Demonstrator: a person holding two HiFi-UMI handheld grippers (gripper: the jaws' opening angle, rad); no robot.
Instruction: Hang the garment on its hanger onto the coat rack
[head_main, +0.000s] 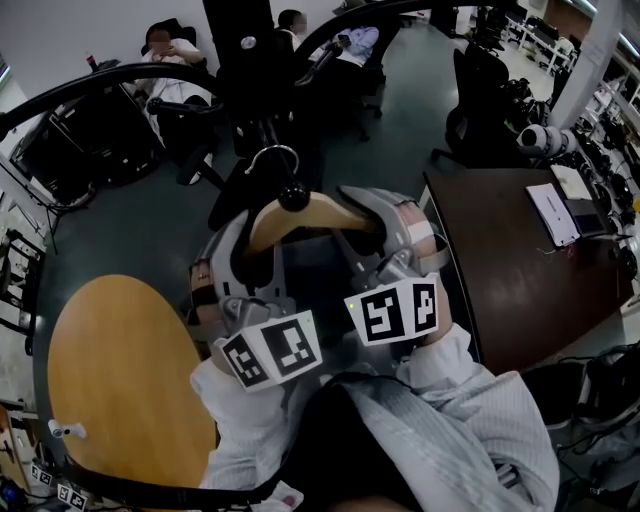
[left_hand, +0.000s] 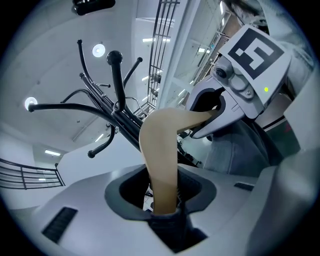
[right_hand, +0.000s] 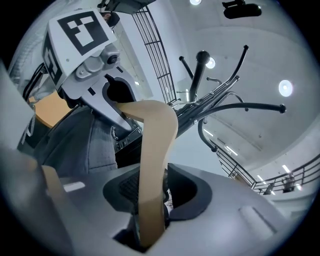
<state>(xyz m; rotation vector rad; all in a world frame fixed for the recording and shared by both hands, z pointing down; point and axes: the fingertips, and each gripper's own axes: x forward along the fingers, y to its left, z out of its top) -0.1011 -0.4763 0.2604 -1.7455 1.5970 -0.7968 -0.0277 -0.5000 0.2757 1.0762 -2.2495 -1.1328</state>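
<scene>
Reading the hanger (head_main: 300, 215) just beside the coat rack (left_hand: 116, 85), long axis across, left gripper (head_main: 245, 250) and right gripper (head_main: 370, 225) on opposite ends, equally near. Both jaws stand loosely parted around the wood, not pinching, I judge. Only head view shows the hook (head_main: 272, 155); gripper views show the garment (left_hand: 240, 150) draped below.

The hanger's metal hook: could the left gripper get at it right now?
Probably not at once. The left gripper has an arm of the wooden hanger between its jaws, and the metal hook lies beyond, by the coat rack's black knob. It would first have to slip off the hanger.
</scene>
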